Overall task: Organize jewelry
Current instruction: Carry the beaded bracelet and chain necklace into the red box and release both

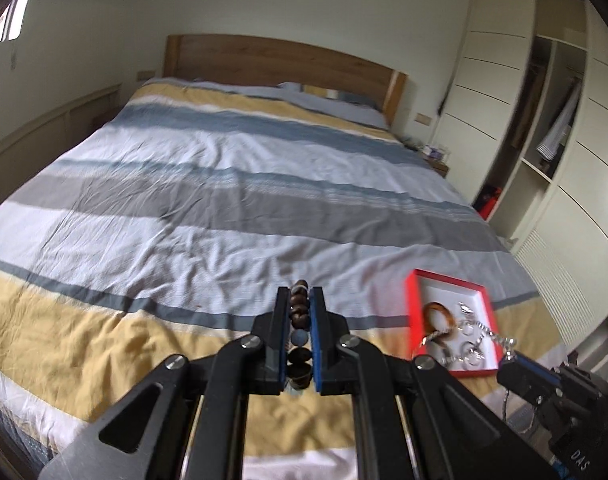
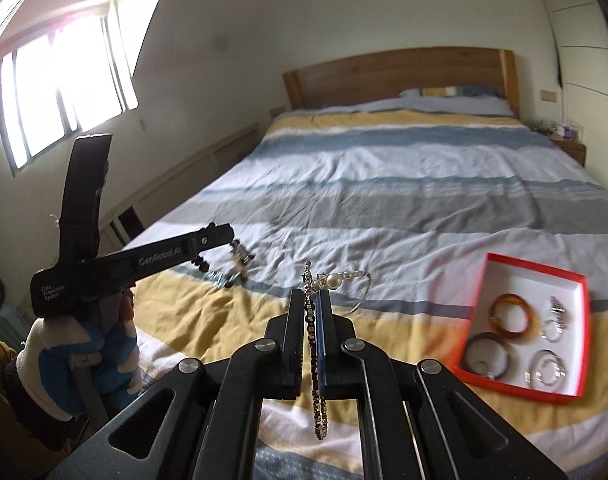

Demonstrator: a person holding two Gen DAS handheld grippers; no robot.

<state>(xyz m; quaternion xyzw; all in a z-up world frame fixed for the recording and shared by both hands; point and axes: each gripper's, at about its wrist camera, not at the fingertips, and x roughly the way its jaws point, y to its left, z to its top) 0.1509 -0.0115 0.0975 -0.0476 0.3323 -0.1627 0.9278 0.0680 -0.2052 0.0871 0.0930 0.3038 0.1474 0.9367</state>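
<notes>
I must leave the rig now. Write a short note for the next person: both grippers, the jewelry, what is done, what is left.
Left gripper: shut on a brown wooden bead bracelet.
Right gripper: shut on a silver chain with pearls.
Red cardboard box with white inside lies on the striped bed cover; in it an amber bangle, a dark bangle, silver pieces.
Left: put both held pieces in the box.

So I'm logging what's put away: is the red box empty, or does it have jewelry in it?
Not empty. The red box, open on the bed, holds an amber bangle, a dark bracelet and silver pieces.
</notes>
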